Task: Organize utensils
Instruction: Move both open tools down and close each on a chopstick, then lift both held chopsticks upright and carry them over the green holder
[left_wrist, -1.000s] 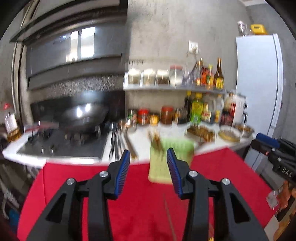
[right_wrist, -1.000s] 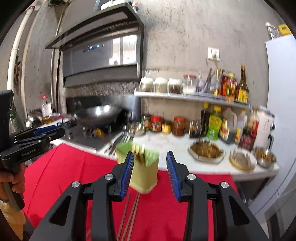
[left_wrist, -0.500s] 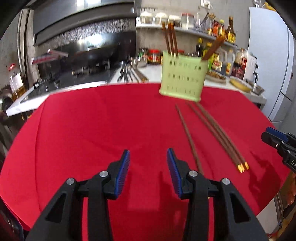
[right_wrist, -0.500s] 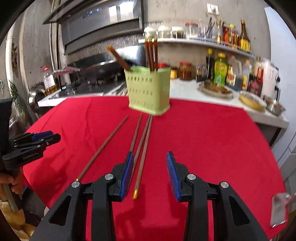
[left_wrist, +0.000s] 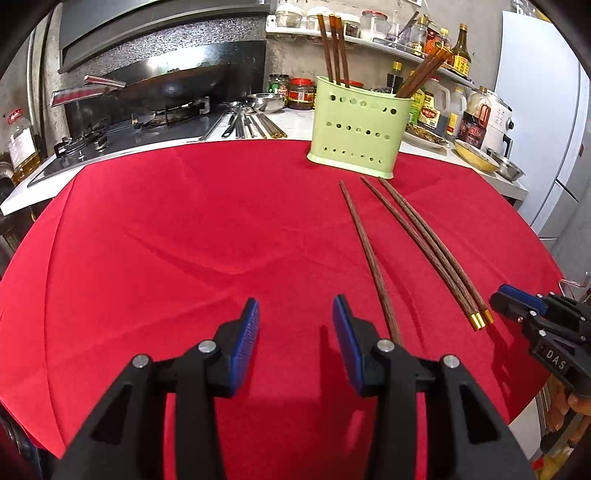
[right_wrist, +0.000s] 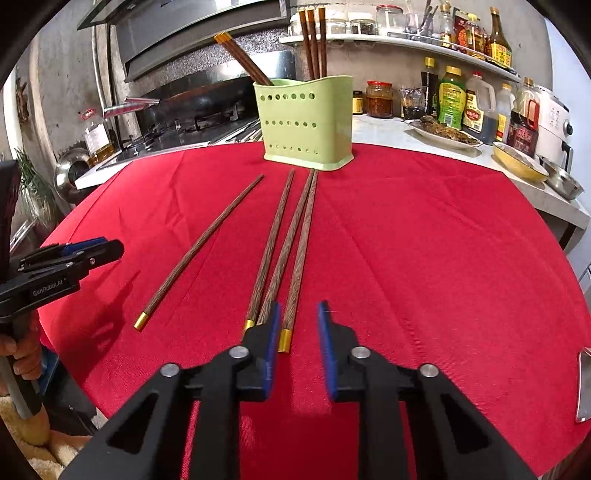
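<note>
Four chopsticks (right_wrist: 295, 240) on red counter (right_wrist: 424, 258), running ahead of right gripper (right_wrist: 297, 332) toward green holder (right_wrist: 306, 122). Right fingers just closing, nothing clamped yet; gold-capped end between. Left gripper (left_wrist: 295, 336) parted, empty. Sticks look light, stiff, slippery: pinch near capped end.

Red cloth (left_wrist: 184, 240) covers the table. Behind the cloth: white counter (right_wrist: 384, 127) with stove (left_wrist: 147, 129) and wok (left_wrist: 173, 79) on it. Right of the stove: metal utensils (left_wrist: 243, 123), steel bowl (left_wrist: 264, 101), jars (right_wrist: 378, 98). Further right: sauce bottles (right_wrist: 450, 99), food plate (right_wrist: 443, 131), yellow bowl (right_wrist: 517, 160), white appliance (right_wrist: 552, 118). Shelf (right_wrist: 406, 40) above the counter holds jars and bottles. Oil bottle (left_wrist: 20, 142) left of the stove.
</note>
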